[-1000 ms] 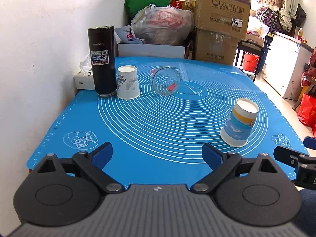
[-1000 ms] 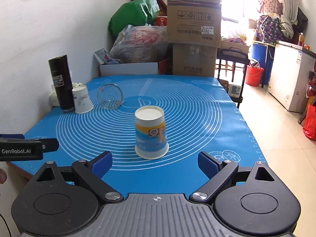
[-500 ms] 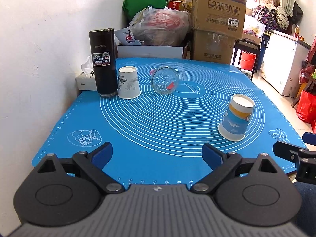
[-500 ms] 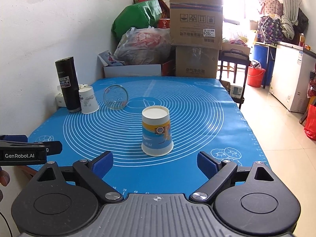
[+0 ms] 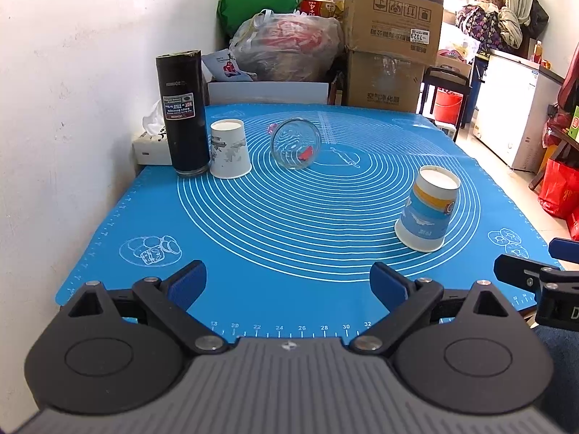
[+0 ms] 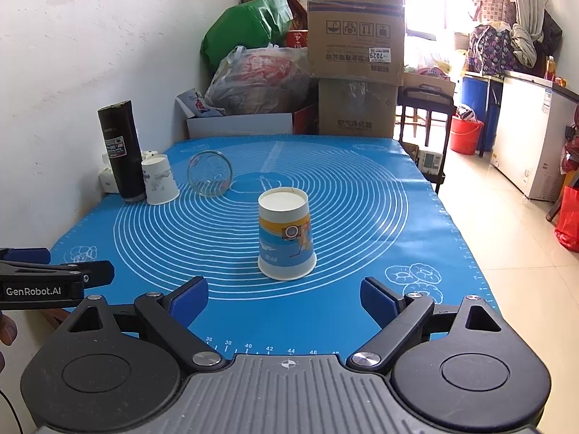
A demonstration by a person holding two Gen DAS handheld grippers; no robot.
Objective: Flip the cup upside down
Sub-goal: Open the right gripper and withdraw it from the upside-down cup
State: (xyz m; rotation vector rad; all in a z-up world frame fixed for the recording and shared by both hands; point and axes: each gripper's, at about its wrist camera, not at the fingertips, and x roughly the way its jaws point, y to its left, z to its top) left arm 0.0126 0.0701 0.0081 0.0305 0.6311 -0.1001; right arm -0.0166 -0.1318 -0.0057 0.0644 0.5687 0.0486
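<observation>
While both grippers hang back at the near edge of the blue mat [image 6: 362,188], the paper cup [image 6: 286,233] stands mouth-down on the mat's white rings, with its flat bottom on top. It stands straight up and down, so its long line points at the ceiling. From the right gripper [image 6: 284,296] the cup is straight ahead, right between the two blue fingers but apart from them. From the left gripper [image 5: 287,282] the same cup [image 5: 427,209] sits off to the right and farther away. So the right gripper is the nearer one, and I think it is the better one to reach in. Both grippers have their fingers spread wide and hold nothing. Past the cup, near the wall, a white paper cup [image 6: 159,181] also stands mouth-down, touching or just beside a tall black bottle [image 6: 121,150]. A clear glass [image 6: 210,173] lies on its side next to them. Compared with a second ago, both grippers have pulled back a little, so more of the mat's near edge shows. The cup has not moved.
</observation>
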